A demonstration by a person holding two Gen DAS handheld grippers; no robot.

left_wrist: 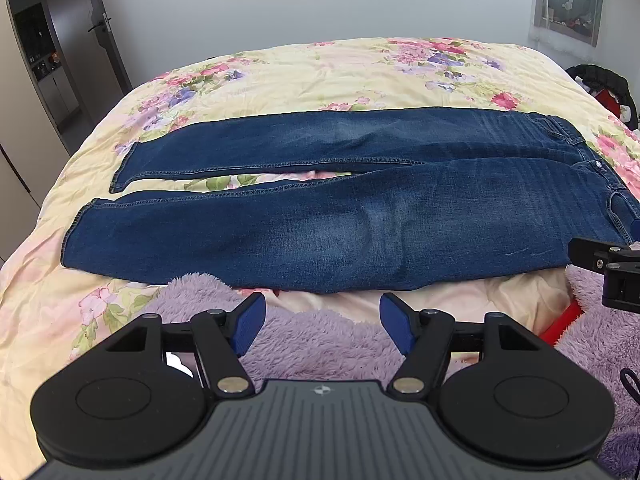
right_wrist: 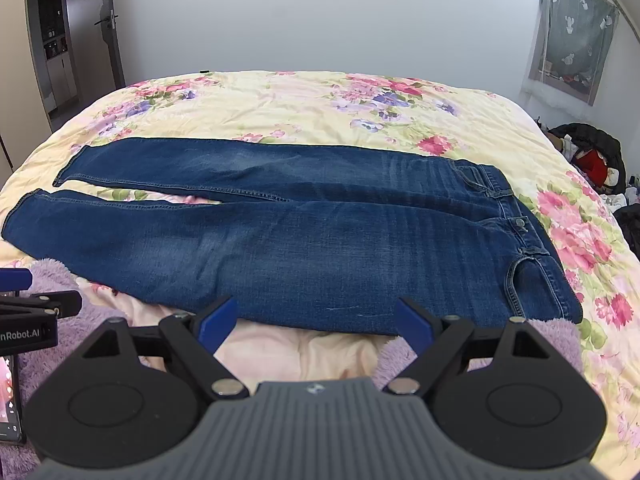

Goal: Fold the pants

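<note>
Dark blue jeans [left_wrist: 340, 216] lie flat and unfolded across the bed, waistband at the right, leg hems at the left, the two legs slightly apart. They also show in the right wrist view [right_wrist: 320, 248]. My left gripper [left_wrist: 322, 326] is open and empty, just short of the near leg's edge. My right gripper [right_wrist: 316, 324] is open and empty, at the near edge of the jeans' thigh part. The right gripper's body shows at the right edge of the left wrist view [left_wrist: 608, 272].
The bed has a yellow floral cover [left_wrist: 320, 68]. A purple fluffy blanket [left_wrist: 320, 344] lies at the near edge under both grippers. A phone [right_wrist: 10, 396] lies at the left. A pile of dark and red things [right_wrist: 592, 160] sits beyond the bed's right side.
</note>
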